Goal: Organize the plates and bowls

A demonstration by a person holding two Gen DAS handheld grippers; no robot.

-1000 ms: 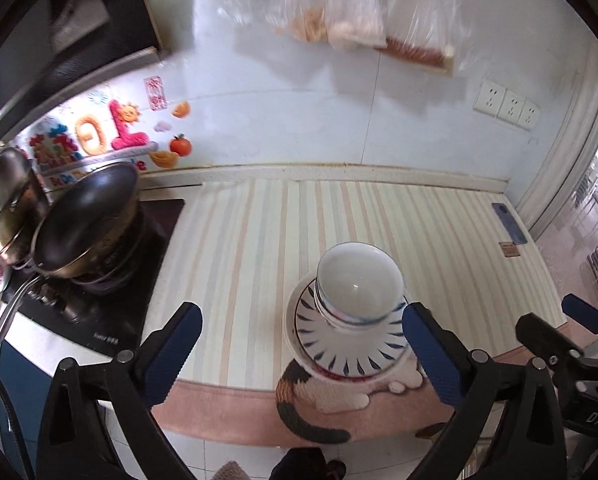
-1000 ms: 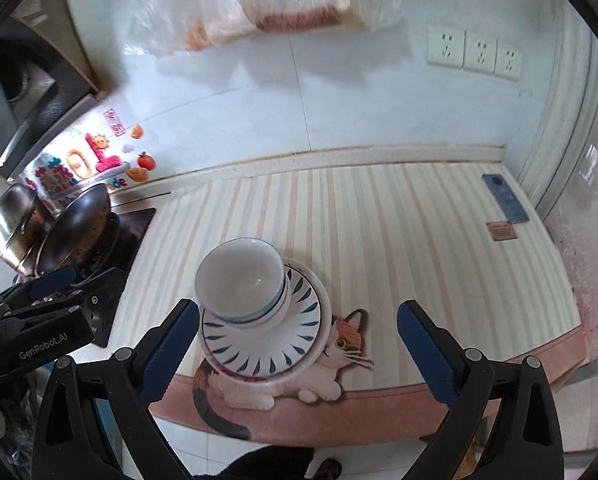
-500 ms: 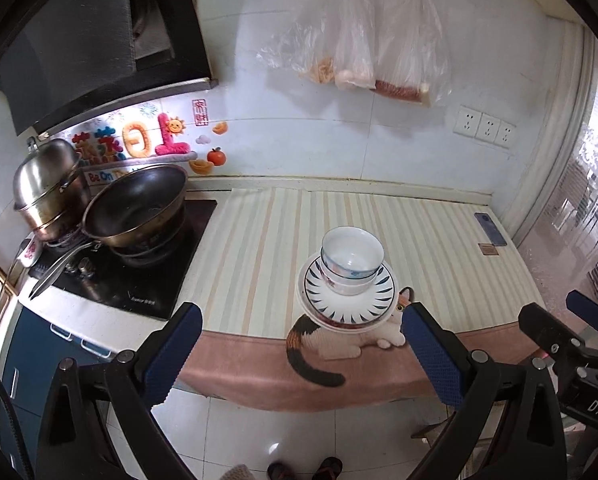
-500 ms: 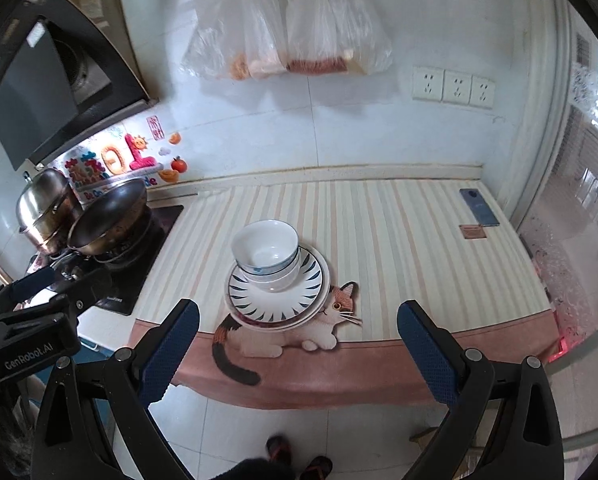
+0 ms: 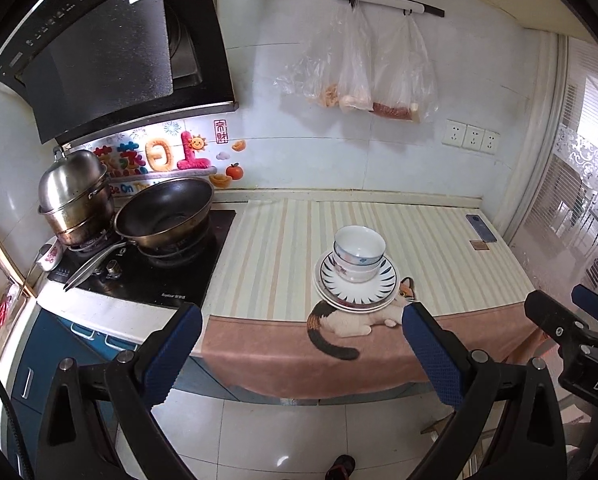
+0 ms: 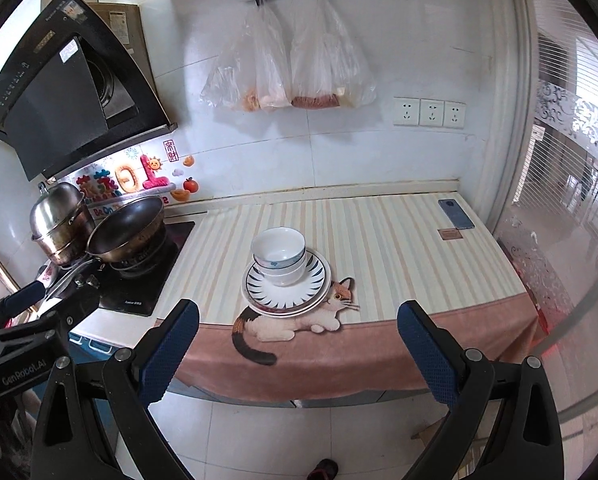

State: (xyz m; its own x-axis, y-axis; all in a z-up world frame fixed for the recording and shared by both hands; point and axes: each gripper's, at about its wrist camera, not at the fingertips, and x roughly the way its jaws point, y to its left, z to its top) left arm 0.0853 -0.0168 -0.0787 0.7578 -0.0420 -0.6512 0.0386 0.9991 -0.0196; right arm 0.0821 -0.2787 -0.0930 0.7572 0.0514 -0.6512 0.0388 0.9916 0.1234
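Stacked white bowls point(image 5: 358, 252) sit on stacked plates with blue ray pattern point(image 5: 355, 290) near the counter's front edge, over a cat print on the striped cloth. They also show in the right wrist view as bowls point(image 6: 279, 255) on plates point(image 6: 287, 292). My left gripper point(image 5: 301, 354) is open and empty, held well back from the counter over the floor. My right gripper point(image 6: 297, 354) is open and empty, likewise back from the counter.
A black wok point(image 5: 165, 212) and a steel pot point(image 5: 75, 196) stand on the stove at left under a range hood point(image 5: 111, 48). A phone point(image 5: 481, 227) lies at the counter's far right. Plastic bags point(image 5: 363, 68) hang on the wall.
Both grippers have pulled back and up from the counter, so the bowls and plates look smaller and farther. The stack has not moved.
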